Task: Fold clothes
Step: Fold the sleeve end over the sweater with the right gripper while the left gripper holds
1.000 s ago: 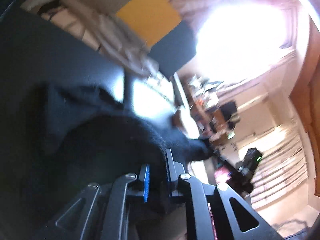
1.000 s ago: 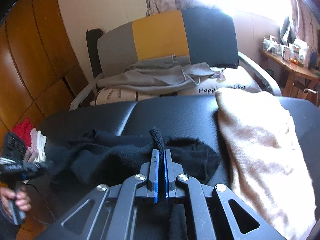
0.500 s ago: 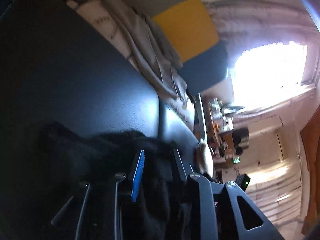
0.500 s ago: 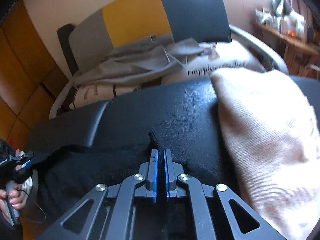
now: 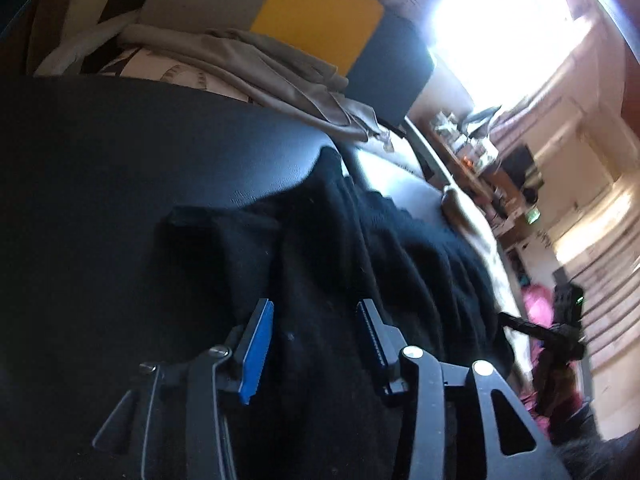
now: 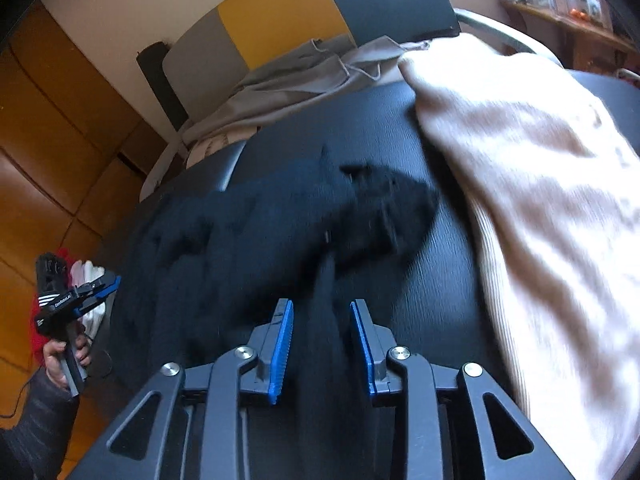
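Observation:
A black knitted garment lies bunched on a black padded surface; the left wrist view shows the same garment spread under the fingers. My right gripper stands open, with a strip of the black cloth running loose between its blue pads. My left gripper is open too, its jaws wide apart just over the dark cloth. The right wrist view also catches the left gripper at the far left, held by a hand.
A beige ribbed garment covers the right side of the surface. Grey clothing is piled on a grey, yellow and black chair behind. Red and white cloth lies on the left floor, and a cluttered shelf stands at the right.
Both grippers opened and let go of the black garment, which now lies on the surface. Each gripper has drawn back a little from the cloth.

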Action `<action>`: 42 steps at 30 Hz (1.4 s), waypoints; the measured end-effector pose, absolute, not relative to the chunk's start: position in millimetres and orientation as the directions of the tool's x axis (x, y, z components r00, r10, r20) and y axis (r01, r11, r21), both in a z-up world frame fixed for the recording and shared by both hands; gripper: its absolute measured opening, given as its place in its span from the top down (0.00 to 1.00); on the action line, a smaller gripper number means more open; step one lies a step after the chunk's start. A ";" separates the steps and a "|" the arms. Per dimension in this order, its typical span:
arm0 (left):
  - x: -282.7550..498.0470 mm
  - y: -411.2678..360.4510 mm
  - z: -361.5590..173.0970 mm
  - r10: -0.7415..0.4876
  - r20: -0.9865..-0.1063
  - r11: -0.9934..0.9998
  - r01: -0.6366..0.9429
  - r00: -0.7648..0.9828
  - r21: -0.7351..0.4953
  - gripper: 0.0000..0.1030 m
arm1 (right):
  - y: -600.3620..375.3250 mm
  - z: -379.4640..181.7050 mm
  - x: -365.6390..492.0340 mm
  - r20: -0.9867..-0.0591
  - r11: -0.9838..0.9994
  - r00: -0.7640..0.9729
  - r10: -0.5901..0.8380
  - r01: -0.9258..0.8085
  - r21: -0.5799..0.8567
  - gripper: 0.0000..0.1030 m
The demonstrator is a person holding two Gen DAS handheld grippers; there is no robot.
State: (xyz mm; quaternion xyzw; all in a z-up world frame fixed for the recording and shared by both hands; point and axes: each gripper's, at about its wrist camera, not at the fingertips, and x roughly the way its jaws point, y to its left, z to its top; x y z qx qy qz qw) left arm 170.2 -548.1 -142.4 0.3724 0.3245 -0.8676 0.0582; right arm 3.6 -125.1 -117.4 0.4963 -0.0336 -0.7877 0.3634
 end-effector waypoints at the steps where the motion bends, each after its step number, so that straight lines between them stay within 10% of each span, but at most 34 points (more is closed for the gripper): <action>1: 170.9 -543.2 -142.9 0.147 -0.690 -0.787 0.339 -0.709 -0.516 0.58 | -123.1 -118.3 7.3 -0.762 -0.733 -0.239 -0.602 0.543 0.410 0.71; 12: 199.9 -514.3 -146.1 0.158 -0.747 -0.824 0.331 -0.646 -0.461 0.62 | -108.0 -119.6 23.4 -0.799 -0.748 -0.243 -0.550 0.570 0.342 0.71; 18: 226.9 -507.5 -137.6 0.182 -0.742 -0.813 0.326 -0.645 -0.482 0.94 | -99.8 -108.3 36.8 -0.810 -0.742 -0.242 -0.534 0.593 0.312 0.93; 42: 300.3 -464.8 -144.8 0.180 -0.753 -0.771 0.384 -0.633 -0.508 0.92 | -61.0 -122.1 115.4 -0.887 -0.762 -0.243 -0.392 0.627 0.165 0.90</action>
